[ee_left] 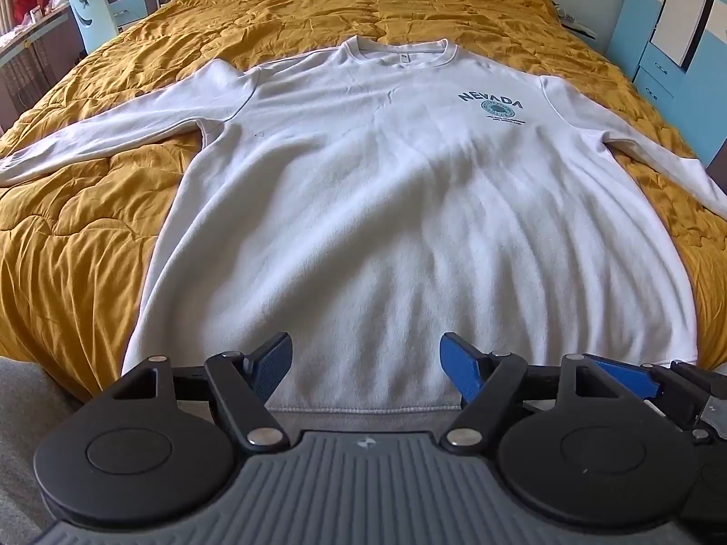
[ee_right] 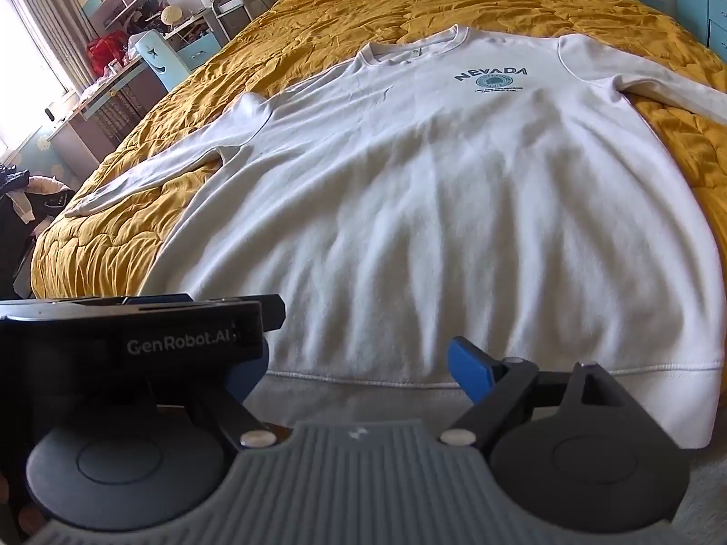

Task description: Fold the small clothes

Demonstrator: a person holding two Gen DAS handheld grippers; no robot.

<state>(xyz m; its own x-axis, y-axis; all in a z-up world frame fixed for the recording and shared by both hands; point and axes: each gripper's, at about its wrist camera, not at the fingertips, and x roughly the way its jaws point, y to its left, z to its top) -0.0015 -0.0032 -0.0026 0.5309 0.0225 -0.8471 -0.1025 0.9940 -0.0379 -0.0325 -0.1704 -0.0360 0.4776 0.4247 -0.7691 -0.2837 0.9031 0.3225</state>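
A white long-sleeved sweatshirt (ee_left: 386, 209) with a dark "NEVADA" print (ee_left: 493, 106) lies flat, front up, on the mustard quilt (ee_left: 104, 209), sleeves spread to both sides and hem toward me. My left gripper (ee_left: 365, 370) is open and empty, just above the hem. My right gripper (ee_right: 363, 370) is open and empty, above the hem of the sweatshirt (ee_right: 431, 209); its left finger is partly hidden behind the left gripper's body (ee_right: 136, 336). The right gripper also shows at the right edge of the left wrist view (ee_left: 636, 374).
The quilt (ee_right: 113, 245) covers a wide bed. A light blue chair (ee_left: 91, 13) and a cluttered desk (ee_right: 100, 95) with shelves stand to the left. Blue cabinets (ee_left: 659, 59) stand to the right.
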